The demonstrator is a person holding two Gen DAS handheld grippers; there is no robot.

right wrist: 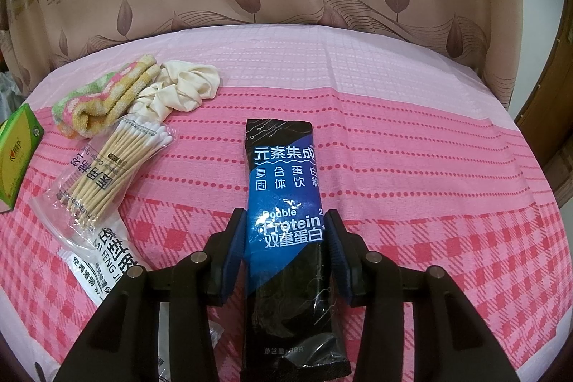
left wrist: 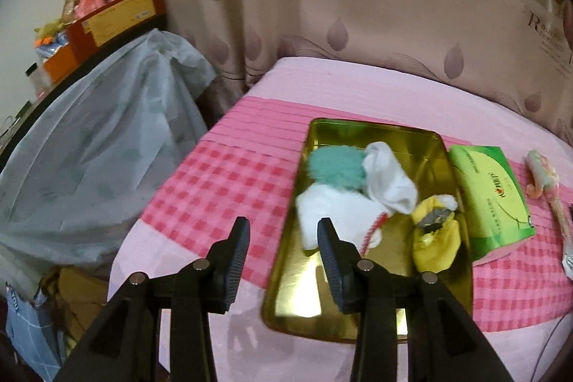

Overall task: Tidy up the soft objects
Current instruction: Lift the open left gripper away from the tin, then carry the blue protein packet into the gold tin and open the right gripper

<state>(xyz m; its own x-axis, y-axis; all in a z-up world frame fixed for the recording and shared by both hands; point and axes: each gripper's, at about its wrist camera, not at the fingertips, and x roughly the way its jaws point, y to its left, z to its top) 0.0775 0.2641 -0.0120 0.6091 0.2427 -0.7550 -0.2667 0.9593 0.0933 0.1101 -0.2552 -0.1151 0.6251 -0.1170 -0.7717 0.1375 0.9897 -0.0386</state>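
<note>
A gold tray (left wrist: pixel 444 167) sits on the pink checked cloth (left wrist: pixel 222 188) that covers the table. Inside the tray lie a fluffy green ball (left wrist: pixel 335 165), a white sock (left wrist: pixel 388 179), a white cloth (left wrist: pixel 336 212) and a small yellow sock (left wrist: pixel 435 237). The green ball touches the white sock. A green tissue box (left wrist: pixel 490 199) lies just beside the tray. The left gripper (left wrist: pixel 284 238) hangs over the near end of the tray. Its fingers are spread apart and hold nothing.

The right gripper (right wrist: pixel 286 231) has a blue and black packet (right wrist: pixel 286 213) between its fingers. The fingers sit right at the packet's sides, but I cannot tell if they squeeze it. Far from the tray, a striped towel (right wrist: pixel 100 102) touches a cream scrunchie (right wrist: pixel 186 88). A bag of cotton swabs (right wrist: pixel 107 163) lies just beside the towel.
</note>
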